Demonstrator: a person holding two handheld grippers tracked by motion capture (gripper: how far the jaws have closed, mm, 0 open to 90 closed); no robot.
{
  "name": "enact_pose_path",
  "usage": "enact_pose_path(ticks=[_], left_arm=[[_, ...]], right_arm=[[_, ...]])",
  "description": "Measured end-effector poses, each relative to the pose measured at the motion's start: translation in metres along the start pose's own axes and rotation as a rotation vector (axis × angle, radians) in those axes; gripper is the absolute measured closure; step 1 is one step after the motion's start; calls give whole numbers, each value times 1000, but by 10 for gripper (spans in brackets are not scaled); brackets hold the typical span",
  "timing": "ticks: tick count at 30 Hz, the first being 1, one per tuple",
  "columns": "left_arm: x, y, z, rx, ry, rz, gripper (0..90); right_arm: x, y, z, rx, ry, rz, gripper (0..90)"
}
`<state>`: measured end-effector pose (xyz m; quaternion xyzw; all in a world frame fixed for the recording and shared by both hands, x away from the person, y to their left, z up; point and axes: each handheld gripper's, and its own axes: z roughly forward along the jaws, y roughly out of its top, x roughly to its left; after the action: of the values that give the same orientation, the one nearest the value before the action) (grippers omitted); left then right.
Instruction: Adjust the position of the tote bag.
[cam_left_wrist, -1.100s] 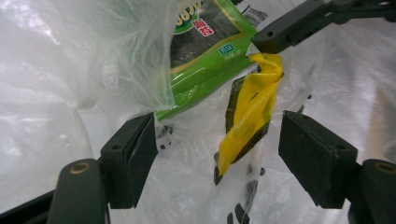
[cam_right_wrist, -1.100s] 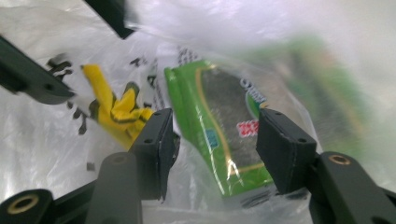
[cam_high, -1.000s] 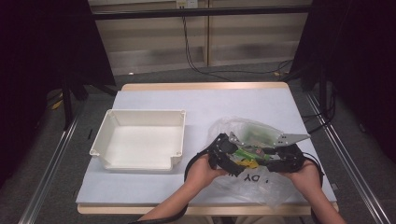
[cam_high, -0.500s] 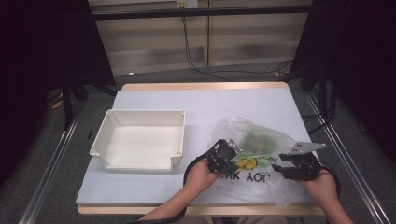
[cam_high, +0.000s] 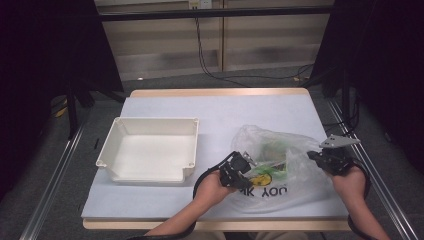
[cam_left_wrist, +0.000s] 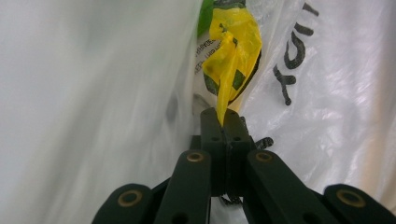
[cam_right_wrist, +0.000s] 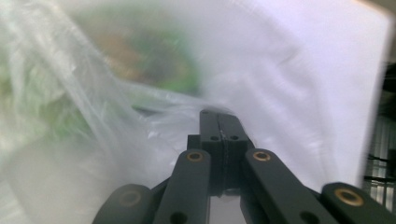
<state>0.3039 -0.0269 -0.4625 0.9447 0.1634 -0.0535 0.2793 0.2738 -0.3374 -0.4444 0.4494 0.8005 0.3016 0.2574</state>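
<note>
Here, one clear plastic bag (cam_high: 280, 165) lies on the right half of the table (cam_high: 220, 115), near the front edge, between the two hands. It is thin and crumpled, with dark printed letters (cam_high: 267, 191) on its lower side. Inside it I can see green and yellow packed things, but how many they are I cannot tell through the film.

There are two grippers, one at each side of the bag. The left gripper (cam_high: 239, 172) is at the bag's left edge. In the left gripper view its two black jaws are pressed together, and a strip of yellow plastic (cam_left_wrist: 231, 60) comes out from between their tips; so it pinches the bag there, just beside the printed letters (cam_left_wrist: 292, 60). Its jaws have just been closing on this film.

The right gripper (cam_high: 320, 159) is at the bag's right edge, with one grey three-cornered plate (cam_high: 340, 141) on its top. In the right gripper view (cam_right_wrist: 219, 116) the jaws are also closed flat against each other, with clear film gathered at their tips; they seem to hold a fold of the bag, though the picture is blurred. These jaws too have just been closing.

To the left of the bag, well apart from it, stands one white tray (cam_high: 112, 155), with a bare floor.
</note>
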Motion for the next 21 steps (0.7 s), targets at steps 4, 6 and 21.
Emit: enact_pose_path(ticks=[4, 6, 21], left_arm=[[0, -2, -2, 6, -23, 0, 900], [-1, -4, -2, 6, -33, -7, 900], [-4, -3, -1, 10, -28, -31, 900]], right_arm=[[-15, 3, 4, -22, -56, 38, 900], [-20, 2, 9, -19, -72, 51, 900], [-33, -11, 34, -12, -64, 142, 900]])
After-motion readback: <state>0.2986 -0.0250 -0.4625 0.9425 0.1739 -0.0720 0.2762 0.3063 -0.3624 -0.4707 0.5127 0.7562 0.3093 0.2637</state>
